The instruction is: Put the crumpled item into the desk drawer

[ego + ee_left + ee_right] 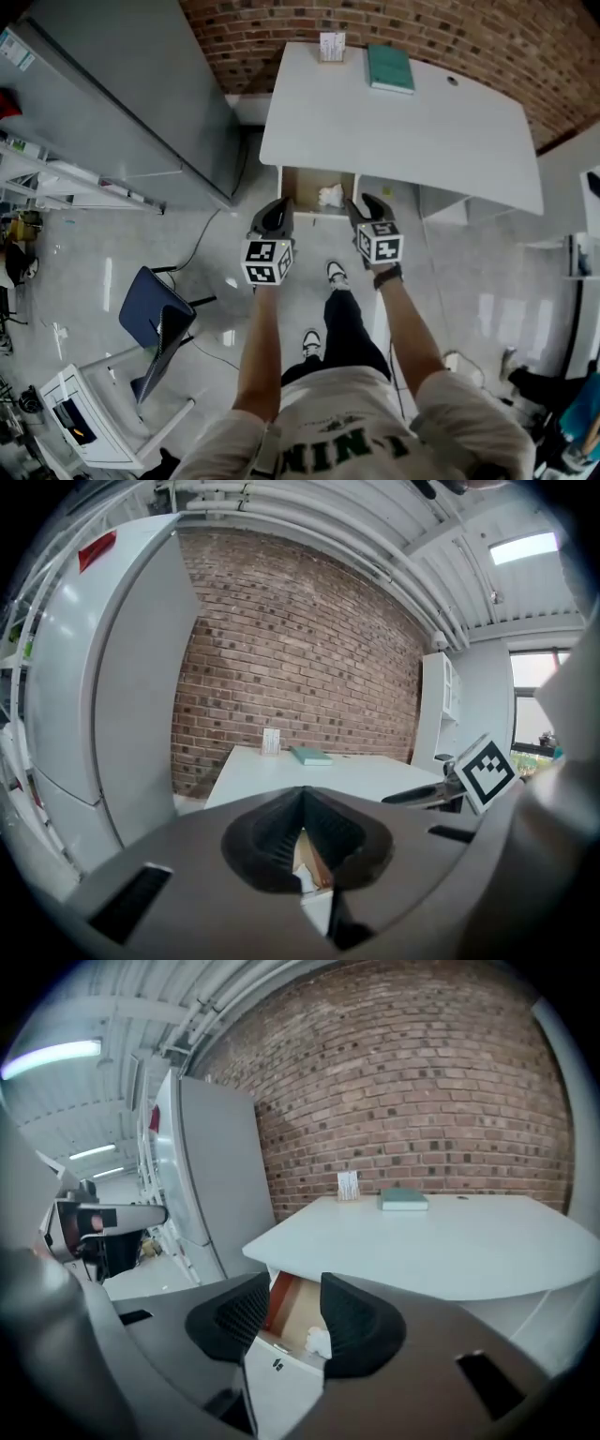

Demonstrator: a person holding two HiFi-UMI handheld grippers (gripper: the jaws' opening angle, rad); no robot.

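Observation:
The crumpled white item (330,196) lies inside the open desk drawer (302,215), which sticks out from under the white desk (403,131). In the right gripper view the item (319,1342) shows past the drawer's front panel (281,1377). My right gripper (295,1290) stands open with nothing between its pads, and it hangs just in front of the drawer's right side (367,209). My left gripper (302,797) has its tips together and holds nothing. It hovers in front of the drawer's left side (272,218).
A teal book (389,67) and a small white holder (332,47) sit at the desk's far edge by the brick wall. A tall grey cabinet (122,103) stands left of the desk, and a blue chair (155,314) on the floor to my left. My feet are below the drawer.

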